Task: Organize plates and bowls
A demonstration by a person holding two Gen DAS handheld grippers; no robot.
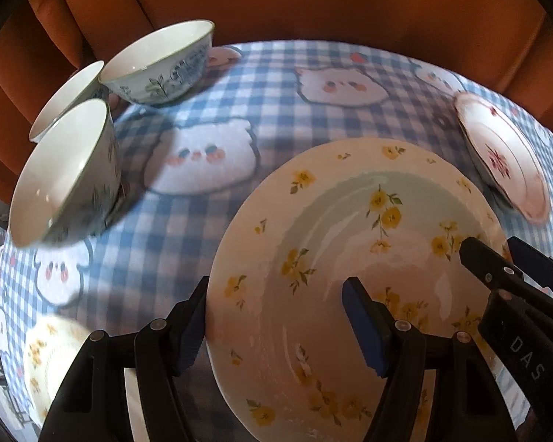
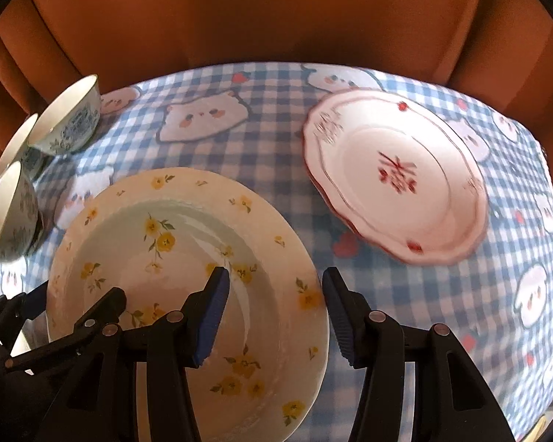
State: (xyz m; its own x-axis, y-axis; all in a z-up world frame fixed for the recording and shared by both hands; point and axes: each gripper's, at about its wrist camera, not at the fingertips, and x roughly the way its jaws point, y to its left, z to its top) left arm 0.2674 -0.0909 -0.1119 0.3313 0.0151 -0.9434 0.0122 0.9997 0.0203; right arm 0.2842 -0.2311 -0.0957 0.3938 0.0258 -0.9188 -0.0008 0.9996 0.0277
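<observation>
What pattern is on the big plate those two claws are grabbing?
Small yellow flowers with green leaves on a cream plate, pale green in the middle. The right wrist view shows it best.

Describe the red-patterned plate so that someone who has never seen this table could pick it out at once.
Start at the blue checked tablecloth with cartoon animal faces. Two plates lie on it: the yellow-flowered plate nearest the cameras, and the red-patterned plate beyond it to the right. It alone has a wavy, red-lined rim, red sprigs at its centre and no yellow flowers.

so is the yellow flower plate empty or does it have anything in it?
Empty. The yellow flower plate shows only its bare glazed well and printed flowers in both views; nothing lies in it. Only claw fingers reach over its rim.
</observation>
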